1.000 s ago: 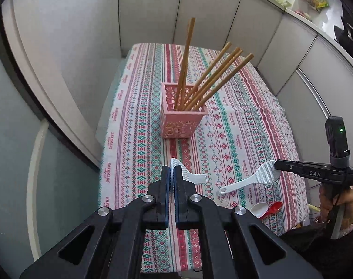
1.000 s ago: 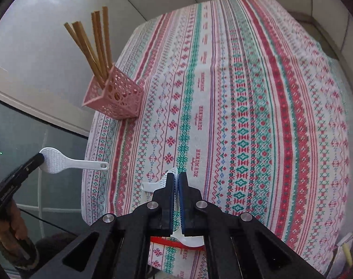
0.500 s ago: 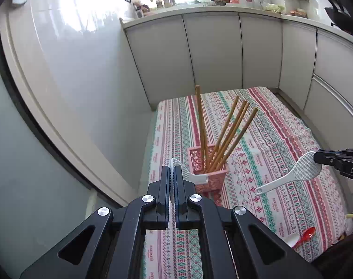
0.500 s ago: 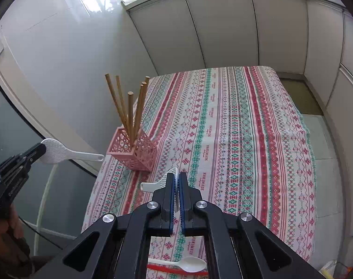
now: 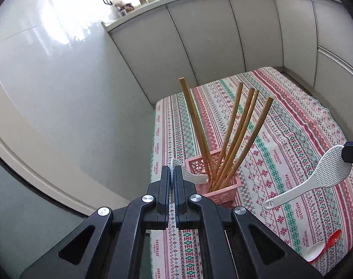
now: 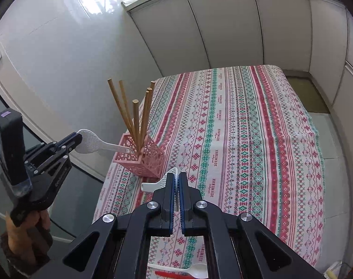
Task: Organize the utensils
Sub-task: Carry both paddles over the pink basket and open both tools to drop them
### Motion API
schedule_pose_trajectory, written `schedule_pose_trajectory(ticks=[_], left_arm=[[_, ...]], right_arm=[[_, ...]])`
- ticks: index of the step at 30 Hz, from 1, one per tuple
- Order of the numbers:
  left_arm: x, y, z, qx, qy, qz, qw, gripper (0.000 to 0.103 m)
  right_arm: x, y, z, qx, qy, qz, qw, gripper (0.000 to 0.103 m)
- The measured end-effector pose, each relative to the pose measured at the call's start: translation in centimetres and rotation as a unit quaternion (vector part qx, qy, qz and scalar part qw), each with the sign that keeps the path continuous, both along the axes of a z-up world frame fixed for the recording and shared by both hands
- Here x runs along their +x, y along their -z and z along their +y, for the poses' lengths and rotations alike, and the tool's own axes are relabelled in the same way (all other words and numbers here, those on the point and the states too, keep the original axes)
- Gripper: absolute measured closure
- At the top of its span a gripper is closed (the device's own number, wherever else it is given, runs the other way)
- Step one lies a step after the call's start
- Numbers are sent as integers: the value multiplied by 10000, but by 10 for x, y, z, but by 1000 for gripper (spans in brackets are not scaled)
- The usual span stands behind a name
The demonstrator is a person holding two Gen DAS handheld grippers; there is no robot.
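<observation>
Left gripper [image 5: 173,169] is clamped on the head of a white rice paddle [image 5: 195,178], jaws nearly together with only the thin paddle blade between them. In the left wrist view the paddle handle sticks out toward 3 o'clock, its tip over the rim of the pink lattice holder [image 5: 223,191]. In the right wrist view the same paddle [image 6: 95,144] is held at 9 o'clock from frame centre, its handle tip at the holder's [image 6: 143,160] open top, among the lower parts of the chopsticks [image 6: 135,125]; contact with the rim cannot be told.

Right gripper [image 6: 176,176] also pinches a white rice paddle [image 6: 154,185] by the head, jaws pressed close on it, handle pointing to 9 o'clock, held above the cloth just in front of the holder. From the left wrist view this second paddle [image 5: 316,181] hangs at 3 o'clock, handle angled down toward 8 o'clock, clear of the table.

Five wooden chopsticks [image 5: 234,134] stand tilted in the holder, fanned out. The holder sits on the patterned tablecloth [image 6: 246,139] near the table's left edge.

A white spoon [image 5: 313,251] and a red spoon [image 5: 332,239] lie together on the cloth at 4 o'clock in the left view; in the right view they show at 6 o'clock, white [image 6: 195,269] beside red [image 6: 174,274], partly hidden by the gripper body.

A hand [image 6: 25,232] grips the left tool's handle at 8 o'clock in the right view.
</observation>
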State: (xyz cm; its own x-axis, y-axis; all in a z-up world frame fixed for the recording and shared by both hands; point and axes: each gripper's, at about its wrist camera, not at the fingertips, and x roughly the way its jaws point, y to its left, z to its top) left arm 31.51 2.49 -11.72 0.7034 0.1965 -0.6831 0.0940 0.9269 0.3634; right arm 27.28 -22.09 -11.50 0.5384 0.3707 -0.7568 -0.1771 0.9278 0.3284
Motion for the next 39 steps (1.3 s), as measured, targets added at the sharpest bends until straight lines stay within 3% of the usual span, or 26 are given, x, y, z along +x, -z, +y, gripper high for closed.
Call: schedule_pose_trajectory(ticks=[10,14,21,24,26,27,33,39], left_arm=[[24,30,-8,-108,30,198,9997,99],[30,31,-2,-645,154,94,9978,96],[29,28,14,-1447,125,261,9891,92],[20,21,29,-1854,-6,256,9823,75],[11,15,41,-2060,-171,194,9782,55],[6,13,47,-2135,-270,166,9764,52],[-15,19,70,-2198,-786,345,9718,44],[-13,43,82,-2092,-1197,788,9673,44]], right_arm=[[1,-2,-2,-42,83,-59,9999,99],[2,-4,2,-97,98,-138,9998,99],[5,-14,16,-294,64,-339,9990,99],[2,-24,27,-438,8,-535,9976,99],[0,-33,37,-565,-48,-720,9958,99],[-1,-38,43,-634,-84,-808,9947,99],[6,-58,89,-1286,-280,-1187,9842,99],[31,-52,143,-2199,-673,-1084,9671,99]])
